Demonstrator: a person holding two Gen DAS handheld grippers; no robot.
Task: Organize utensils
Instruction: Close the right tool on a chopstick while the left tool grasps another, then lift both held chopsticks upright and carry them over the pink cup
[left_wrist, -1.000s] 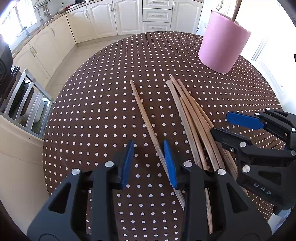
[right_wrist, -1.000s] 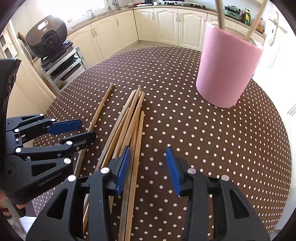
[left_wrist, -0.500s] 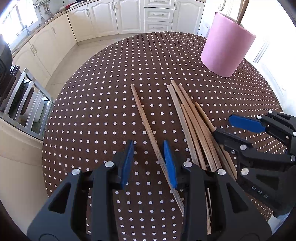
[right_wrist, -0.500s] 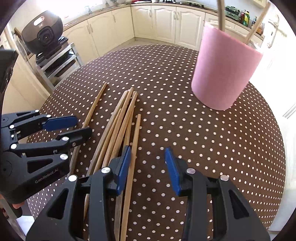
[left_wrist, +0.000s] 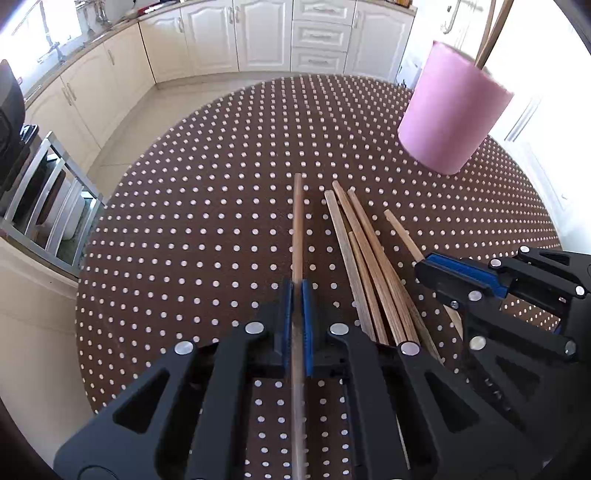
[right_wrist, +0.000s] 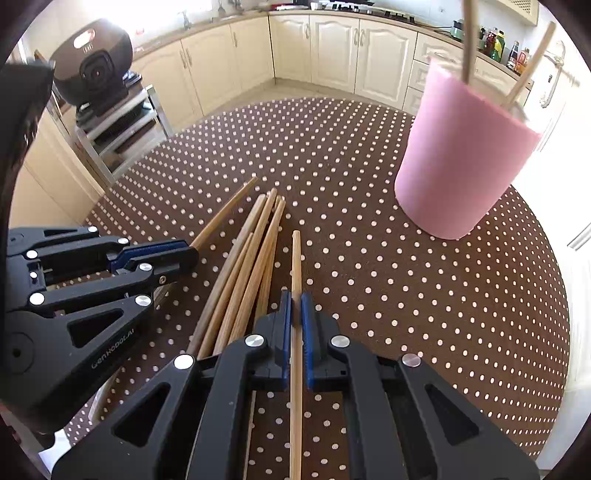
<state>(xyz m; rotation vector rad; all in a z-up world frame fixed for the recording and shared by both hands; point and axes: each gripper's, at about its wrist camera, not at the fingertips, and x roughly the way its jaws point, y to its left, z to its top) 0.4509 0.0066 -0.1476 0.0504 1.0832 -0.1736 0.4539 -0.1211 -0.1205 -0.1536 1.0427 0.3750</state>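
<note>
In the left wrist view, the left gripper (left_wrist: 297, 291) sat at the lower centre of the frame, its blue rubber pads pressed together on a single chopstick (left_wrist: 297, 225), a slim round wooden stick that ran straight up the middle of the picture. To its right lay the loose chopsticks (left_wrist: 364, 251), a fan of pale, grained wooden rods touching and partly crossing one another on the tablecloth (left_wrist: 207, 206), a brown fabric with a regular grid of small white dots over a round table. At the right edge the right gripper (left_wrist: 430, 267), black matte plastic with silver rivets, was clamped on another stick. In the upper right stood the pink holder (left_wrist: 452, 114), a smooth, matte cylinder with thin sticks rising from its open top.

In the right wrist view, the right gripper (right_wrist: 295, 295) filled the lower centre, its blue pads closed on its own chopstick (right_wrist: 296, 258), which pointed up the frame just right of the loose bundle (right_wrist: 255, 243). The left gripper (right_wrist: 190, 254) appeared at the left edge, closed on the tapered stick (right_wrist: 225, 212) that angled toward the upper right. The pink cylinder (right_wrist: 458, 162) stood in the upper right, well apart from the bundle, with two sticks (right_wrist: 468, 40) leaning out of it. Cream panelled cabinets (right_wrist: 332, 48) lined the top.
</note>
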